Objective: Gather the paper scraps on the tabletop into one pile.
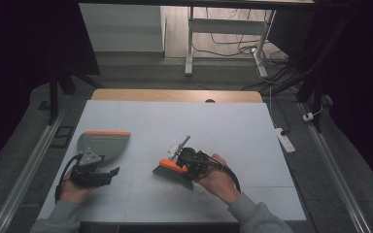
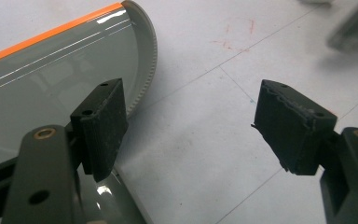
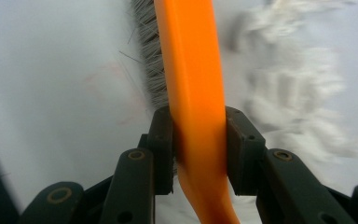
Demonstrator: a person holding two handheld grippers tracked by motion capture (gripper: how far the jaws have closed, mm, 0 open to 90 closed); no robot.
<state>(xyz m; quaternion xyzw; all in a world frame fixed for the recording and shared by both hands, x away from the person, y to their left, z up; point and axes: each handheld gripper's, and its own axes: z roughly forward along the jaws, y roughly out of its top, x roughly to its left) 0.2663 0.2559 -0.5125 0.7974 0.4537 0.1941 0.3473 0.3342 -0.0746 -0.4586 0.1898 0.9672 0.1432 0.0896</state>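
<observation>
A grey dustpan (image 1: 103,142) with an orange front edge lies on the left of the white table top (image 1: 233,126). My left gripper (image 1: 106,164) sits at its near end. In the left gripper view the jaws stand wide apart and open (image 2: 191,126), one pad over the dustpan (image 2: 51,79) and bare table between them. My right gripper (image 1: 182,164) is shut on the orange handle of a hand brush (image 1: 169,168) at mid-table, its grey bristles down on the surface. In the right gripper view both pads press on the brush handle (image 3: 193,70). Crumpled white scraps (image 1: 177,145) (image 3: 298,93) lie just beyond the brush.
A strip of wood (image 1: 175,95) runs along the far edge of the table. On the floor behind stand a white desk frame (image 1: 190,43) and loose cables (image 1: 243,48). A power strip (image 1: 284,138) lies on the floor to the right.
</observation>
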